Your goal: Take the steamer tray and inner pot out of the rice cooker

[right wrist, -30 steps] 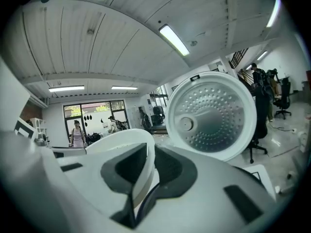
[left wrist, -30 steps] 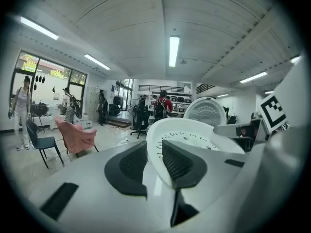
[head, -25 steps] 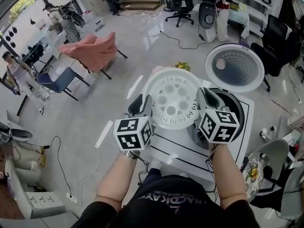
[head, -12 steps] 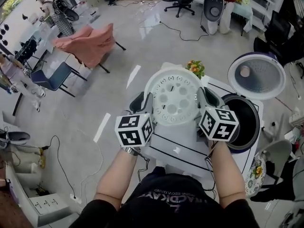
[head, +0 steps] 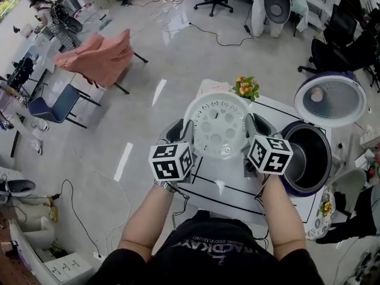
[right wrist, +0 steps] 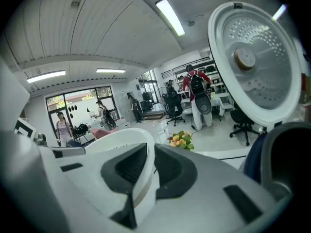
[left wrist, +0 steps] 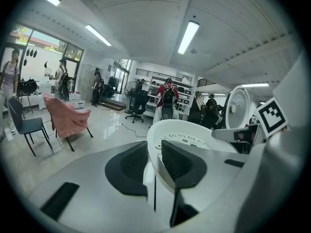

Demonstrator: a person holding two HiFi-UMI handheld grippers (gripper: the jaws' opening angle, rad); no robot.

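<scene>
Two grippers, one tray. The left gripper (head: pixel 179 128) and right gripper (head: pixel 257 123) each clamp a side of the white tray (head: pixel 216 125), which sits level between them.

Left gripper view: one jaw inside the rim, one outside, pinched on the tray wall. Right gripper view: same on the opposite side.

Only the head view shows the holes in the tray floor and the open cooker (head: pixel 313 159) mouth, just right of the right gripper. Only the right gripper view shows the raised lid (right wrist: pixel 255 57) face-on, up and right of its jaws, with the flowers (right wrist: pixel 181 140) ahead of them.

A second ago the tray overlapped the cooker mouth. It's now clear of it, over the table (head: pixel 228 190) on the left-gripper side of the cooker.

The tray underside is hidden, so can't tell if it touches the table. The cooker interior is dark, so the pot can't be told from the cooker wall. The cooker is cut off at the edge of the right gripper view.
</scene>
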